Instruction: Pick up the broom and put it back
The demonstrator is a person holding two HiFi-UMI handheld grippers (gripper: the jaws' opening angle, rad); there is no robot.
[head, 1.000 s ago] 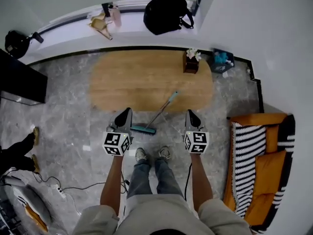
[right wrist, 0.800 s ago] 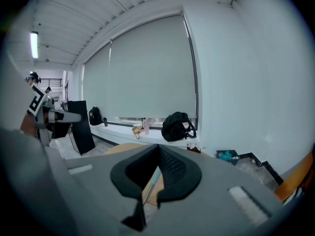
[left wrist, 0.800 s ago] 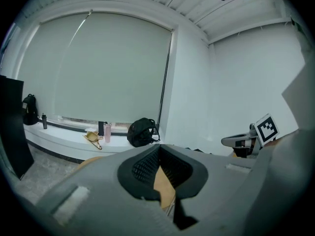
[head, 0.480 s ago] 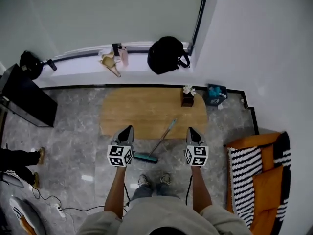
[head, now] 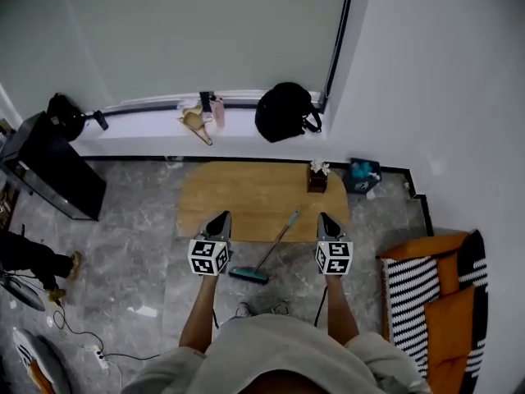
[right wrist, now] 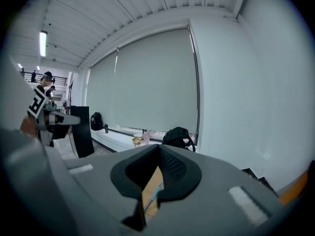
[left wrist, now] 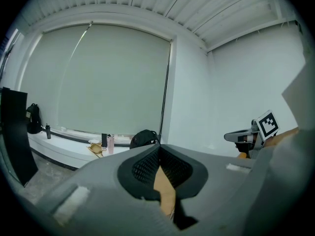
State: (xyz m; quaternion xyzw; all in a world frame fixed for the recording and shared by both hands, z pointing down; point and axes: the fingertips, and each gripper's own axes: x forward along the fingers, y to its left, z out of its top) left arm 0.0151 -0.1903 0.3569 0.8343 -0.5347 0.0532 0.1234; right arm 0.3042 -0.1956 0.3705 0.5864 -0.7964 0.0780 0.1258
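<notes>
Broom: teal-headed, thin-handled broom (head: 269, 250) — its head lies on the grey marble floor (head: 131, 245), and its handle slants up and right to the near edge of the oval wooden worktop (head: 246, 195).
Left gripper (head: 221, 217): jaws pressed together with nothing between them, held above the floor just left of the broom.
Right gripper (head: 325, 217): jaws likewise closed and empty, to the right of the handle.
Contact: neither gripper touches the broom — it lies between them.

Evenly, softly lit, faint shadows; sharp, yet heavily bowed and dark-cornered in gripper views; glare from lamp (right wrist: 43, 43).
</notes>
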